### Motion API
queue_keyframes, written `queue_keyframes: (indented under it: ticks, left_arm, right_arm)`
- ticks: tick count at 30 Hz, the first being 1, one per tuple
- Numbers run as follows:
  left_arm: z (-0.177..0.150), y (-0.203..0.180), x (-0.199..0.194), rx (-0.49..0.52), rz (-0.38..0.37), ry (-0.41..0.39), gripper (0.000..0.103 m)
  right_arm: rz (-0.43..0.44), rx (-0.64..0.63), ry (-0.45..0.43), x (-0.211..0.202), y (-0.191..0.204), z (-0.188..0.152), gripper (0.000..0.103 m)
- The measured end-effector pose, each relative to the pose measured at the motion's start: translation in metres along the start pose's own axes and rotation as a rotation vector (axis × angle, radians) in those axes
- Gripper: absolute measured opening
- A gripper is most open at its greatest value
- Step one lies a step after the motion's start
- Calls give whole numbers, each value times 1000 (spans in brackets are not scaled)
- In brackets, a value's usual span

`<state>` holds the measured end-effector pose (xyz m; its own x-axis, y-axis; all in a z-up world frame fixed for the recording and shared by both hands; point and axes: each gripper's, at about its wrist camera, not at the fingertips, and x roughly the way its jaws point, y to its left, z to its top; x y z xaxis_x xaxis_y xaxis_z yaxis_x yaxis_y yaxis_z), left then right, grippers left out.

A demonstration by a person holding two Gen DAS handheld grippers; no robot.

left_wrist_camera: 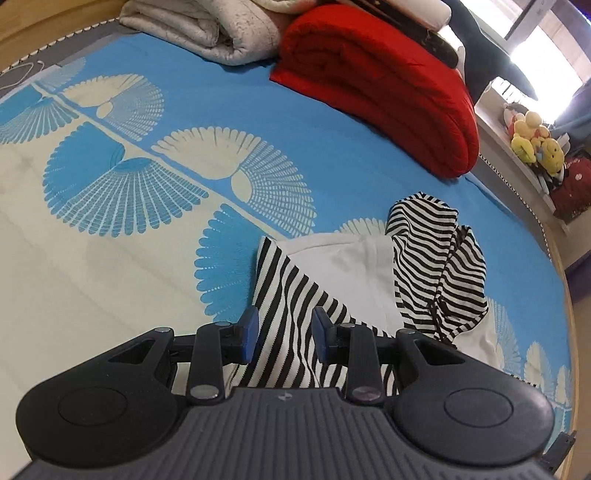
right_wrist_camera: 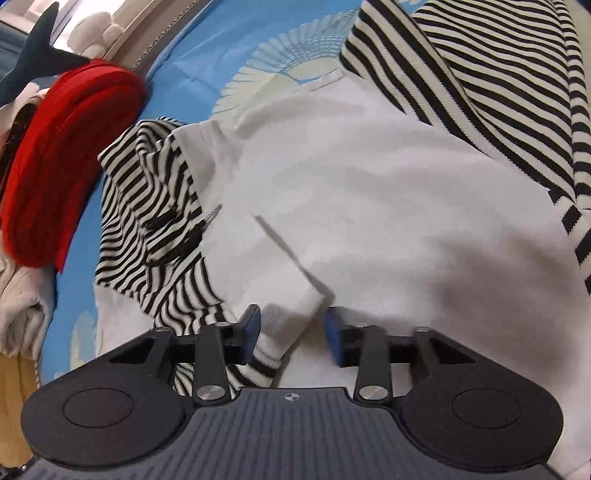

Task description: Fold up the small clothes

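The bed sheet (left_wrist_camera: 184,66), blue with pale fan shapes, serves as the landmark here. At its far edge in the left wrist view a cream blanket (left_wrist_camera: 207,29) lies folded, and just to the right of that a red blanket (left_wrist_camera: 388,92) is rolled up. Beyond the sheet's right edge, yellow plush toys (left_wrist_camera: 535,140) sit on a ledge.

On the near part of the sheet lies the garment (left_wrist_camera: 343,273), a small white top with black and white striped sleeves. 1 striped sleeve (left_wrist_camera: 284,314) runs down toward the camera, and a second striped sleeve (left_wrist_camera: 436,266) is bunched on the white body at the right.

The left gripper (left_wrist_camera: 284,332) hangs over the near sleeve with its 2 blue pads (left_wrist_camera: 249,332) set narrowly apart. The striped cloth shows in the gap, yet the pads stand clear of it on both sides.

In the right wrist view the red blanket (right_wrist_camera: 62,158) sits at the sheet's (right_wrist_camera: 192,59) left side, with a dark plush shark (right_wrist_camera: 37,48) above it. The garment (right_wrist_camera: 388,192) fills the middle of the sheet, a crumpled striped sleeve (right_wrist_camera: 155,206) on its left and a flat striped sleeve (right_wrist_camera: 480,74) across its upper right.

The right gripper (right_wrist_camera: 291,332) is low over the white cloth. A ribbed white cuff (right_wrist_camera: 291,306) lies between its pads (right_wrist_camera: 251,328), touching the left 1 while the right 1 stands off, so the cloth is not pinched.
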<state>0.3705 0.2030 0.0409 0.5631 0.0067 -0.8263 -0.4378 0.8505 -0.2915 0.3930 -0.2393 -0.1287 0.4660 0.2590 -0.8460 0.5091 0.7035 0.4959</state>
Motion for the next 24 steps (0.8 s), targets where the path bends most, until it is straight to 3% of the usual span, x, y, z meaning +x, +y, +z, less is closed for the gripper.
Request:
queue_keyframes:
  ticks: [1,7,9,11,12,14,15,17,19,22,24]
  left_arm:
    - [1,1,1,8,2,2,33]
    - [-1,1,2,56,0,14,33]
    - [-4,-1,6,71,-7,34,33]
    - [-7,-4,11,70,-23,60,33]
    - [-10,-7,15,74,-32,73,33]
    - [-15,-13,20,94,-33,89,33]
    - [-19,-17,22,107,-31,95,33]
    - [-26,-22,26,133,-37,109,33]
    - [-34,-28,31,164,-47,131,33]
    - [-45,-29,42,196,-54,165,33]
    - [-55,-24,58,187,-48,227,33]
  right_arm:
    - [13,-4,-5,-1,1,-1,3]
    - [162,-181,-240,-75,43,-4,2]
    - [132,-269,-361,-104,49,-11,2]
    - [40,-280,-423,-115,41,-16,2]
    - [-40,-261,-408,-111,32,-17,2]
    - [-174,-182,-292,-91,8,-12,3]
    - [-214,-110,-221,-80,-8,-8,5]
    - [-241,-15,-174,-72,-29,-4,7]
    - [-213,-27,-186,-73,-30,2,8]
    - [-112,-50,-206,-78,-26,5,23]
    - [-65,-49,-163,-73,-25,8,33]
